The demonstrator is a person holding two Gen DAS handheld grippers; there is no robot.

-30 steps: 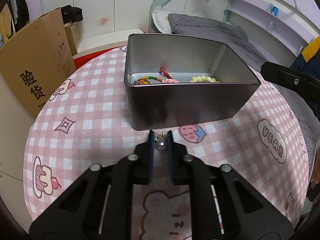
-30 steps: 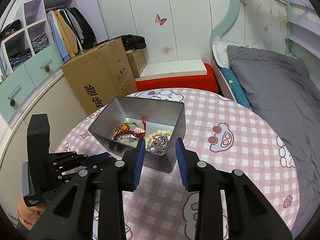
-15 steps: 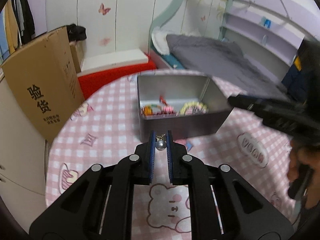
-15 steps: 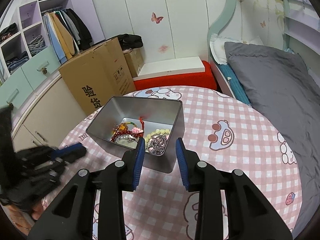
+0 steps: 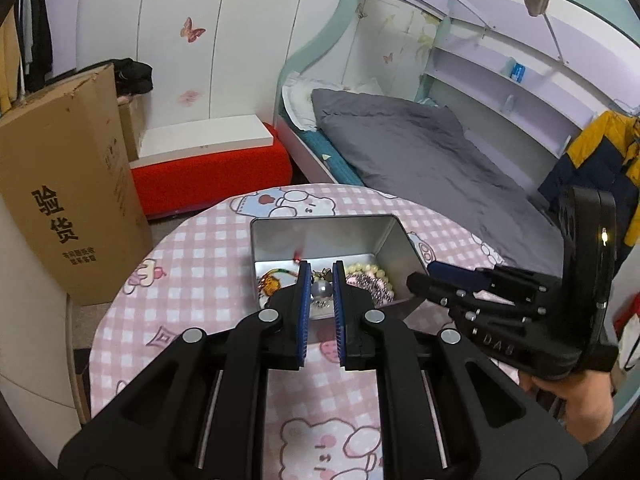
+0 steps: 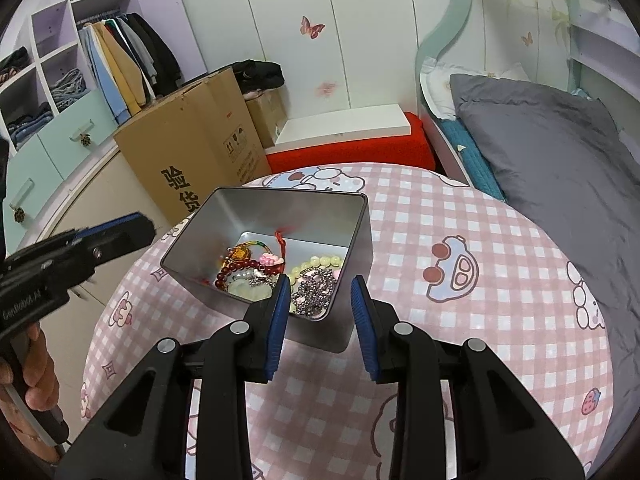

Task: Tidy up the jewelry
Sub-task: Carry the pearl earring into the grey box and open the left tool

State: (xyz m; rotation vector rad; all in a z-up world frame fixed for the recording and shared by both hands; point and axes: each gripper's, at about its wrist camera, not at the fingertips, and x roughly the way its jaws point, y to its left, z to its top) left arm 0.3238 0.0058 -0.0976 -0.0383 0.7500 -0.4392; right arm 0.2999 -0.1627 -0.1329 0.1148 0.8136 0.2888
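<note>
Left wrist view: the left tool (image 5: pixel 321 280) pinches a pearl earring (image 5: pixel 321 289) between its blue pads, poised above the metal tin (image 5: pixel 396 240) on the table (image 5: pixel 200 240). Right wrist view: the right tool (image 6: pixel 320 300) is spread and holds nothing, just beside the tin's near corner, over the silver chain (image 6: pixel 314 294).

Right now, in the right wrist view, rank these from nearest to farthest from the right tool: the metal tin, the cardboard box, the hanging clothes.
1. Metal tin, just ahead of the right tool, on the table.
2. Cardboard box, on the floor beyond the table, left.
3. Hanging clothes, in the wardrobe, far left.
</note>
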